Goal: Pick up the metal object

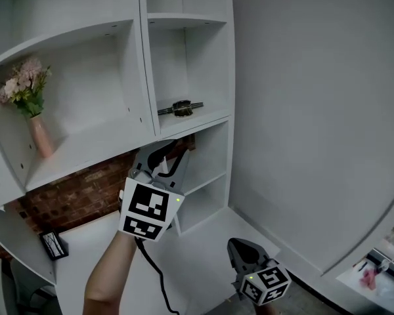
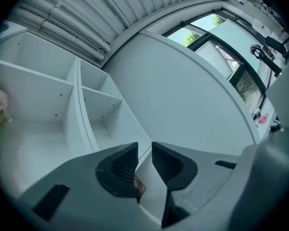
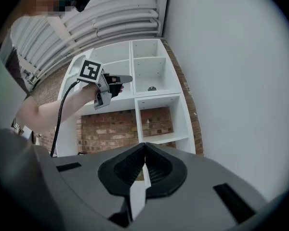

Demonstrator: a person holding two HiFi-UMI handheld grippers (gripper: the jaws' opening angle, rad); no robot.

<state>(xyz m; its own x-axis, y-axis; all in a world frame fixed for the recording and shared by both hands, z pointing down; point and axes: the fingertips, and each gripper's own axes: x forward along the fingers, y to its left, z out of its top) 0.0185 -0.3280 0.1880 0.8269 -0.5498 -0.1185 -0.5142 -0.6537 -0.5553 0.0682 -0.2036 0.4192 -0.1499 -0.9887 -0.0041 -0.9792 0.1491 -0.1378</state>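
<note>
The job is at the reach stage: nothing has been picked up yet. The small dark metal object, a rounded lump with a thin bar sticking out either side, lies flat on a shelf in the narrow right-hand column of the white shelving unit. That puts it above and just ahead of the left tool, with clear air between them.

The left tool is held up at arm's length, tips pointing up toward that shelf. Its own view shows the left tool released, the two ribbed pads standing a little apart with only shelf and wall showing through the gap. The object itself doesn't show in that view.

The right tool hangs low, below and to the right of the left one and well away from the shelf. Seen along its own jaws, the right tool is clenched tip to tip on nothing. From there the object is a small speck far ahead.

I'd say the next move is for the left tool to rise and push forward into the compartment. The gap looks narrow for the rounded middle, so it should open wider or go for the thin bar, straddling it before squeezing.
</note>
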